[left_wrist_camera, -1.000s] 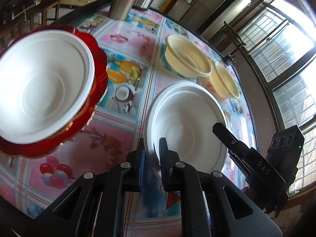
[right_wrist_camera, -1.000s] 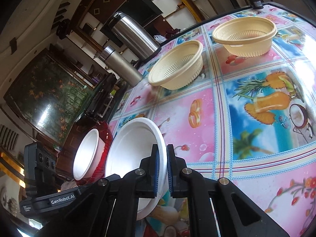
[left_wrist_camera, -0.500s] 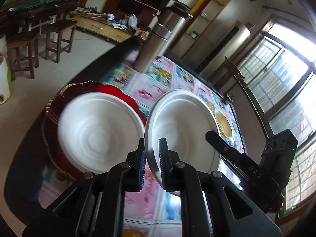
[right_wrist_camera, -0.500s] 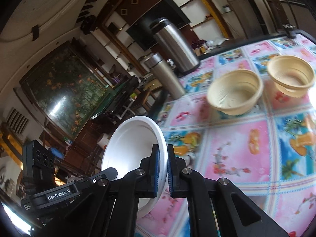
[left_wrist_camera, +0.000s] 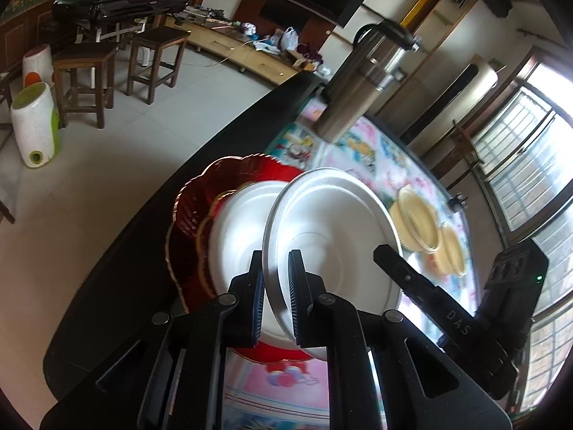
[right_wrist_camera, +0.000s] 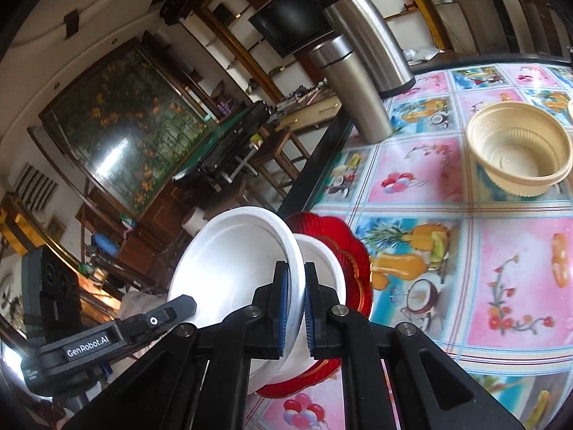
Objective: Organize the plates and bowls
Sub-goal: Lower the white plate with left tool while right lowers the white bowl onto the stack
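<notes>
- Held bowl [left_wrist_camera: 333, 236] is hanging over a second bowl [left_wrist_camera: 240, 229] sitting in the plate [left_wrist_camera: 200, 193].
- Two ribbed bowls [left_wrist_camera: 415, 224] are lying at 3 o'clock.
- Two flasks [right_wrist_camera: 354, 89] are standing at 1 o'clock.

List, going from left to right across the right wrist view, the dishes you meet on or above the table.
Held white bowl → second white bowl → red plate → cream ribbed bowl.

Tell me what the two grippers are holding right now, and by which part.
Both hold one white foam bowl, each with its jaws shut on the rim: the left gripper on one side, the right gripper on the opposite side. It is tilted, above the white bowl on the red plate.
</notes>
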### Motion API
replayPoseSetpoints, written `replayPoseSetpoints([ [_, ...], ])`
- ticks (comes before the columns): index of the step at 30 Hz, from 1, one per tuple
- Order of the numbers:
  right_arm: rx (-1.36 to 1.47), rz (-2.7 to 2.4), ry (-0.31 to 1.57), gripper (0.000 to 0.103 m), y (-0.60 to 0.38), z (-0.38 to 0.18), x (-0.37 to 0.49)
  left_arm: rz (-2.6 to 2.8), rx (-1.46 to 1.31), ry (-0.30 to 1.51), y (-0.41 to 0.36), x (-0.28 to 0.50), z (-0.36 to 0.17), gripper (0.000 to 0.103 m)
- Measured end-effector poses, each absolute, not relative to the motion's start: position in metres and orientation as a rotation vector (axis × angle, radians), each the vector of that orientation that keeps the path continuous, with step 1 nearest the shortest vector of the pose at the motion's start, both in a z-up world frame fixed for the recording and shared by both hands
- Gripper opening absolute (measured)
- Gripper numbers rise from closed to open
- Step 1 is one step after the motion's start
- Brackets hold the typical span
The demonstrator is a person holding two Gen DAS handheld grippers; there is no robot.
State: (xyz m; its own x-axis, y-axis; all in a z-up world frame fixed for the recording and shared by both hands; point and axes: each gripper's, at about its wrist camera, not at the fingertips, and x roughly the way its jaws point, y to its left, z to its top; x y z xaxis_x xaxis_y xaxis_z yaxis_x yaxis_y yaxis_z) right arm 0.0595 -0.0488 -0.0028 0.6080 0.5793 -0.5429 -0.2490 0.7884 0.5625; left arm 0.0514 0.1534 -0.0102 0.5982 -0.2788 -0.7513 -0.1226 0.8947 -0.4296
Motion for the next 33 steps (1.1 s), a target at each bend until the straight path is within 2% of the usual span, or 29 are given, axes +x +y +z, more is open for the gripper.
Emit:
replayPoseSetpoints([
  [18,0.273,0.414,0.774,0.009,-0.018,-0.032,0.062,0.011,-0.406,0.932,0.163,0.053,-0.02,0.011],
  [27,0.109,0.405,0.732,0.014,0.005,-0.026,0.056,0.025,-0.427,0.911,0.172,0.047,-0.012,0.011],
  [29,0.052,0.391,0.683,0.03,0.01,-0.016,0.047,0.026,-0.423,0.902,0.172,0.045,-0.009,0.011],
  [30,0.035,0.387,0.652,0.044,0.01,-0.01,0.043,0.026,-0.42,0.899,0.171,0.044,-0.007,0.011],
  [32,0.015,0.381,0.589,0.052,0.007,0.001,0.034,0.02,-0.414,0.896,0.168,0.043,-0.004,0.011],
  [33,0.012,0.379,0.566,0.053,0.004,0.006,0.03,0.016,-0.407,0.896,0.165,0.043,-0.002,0.011],
])
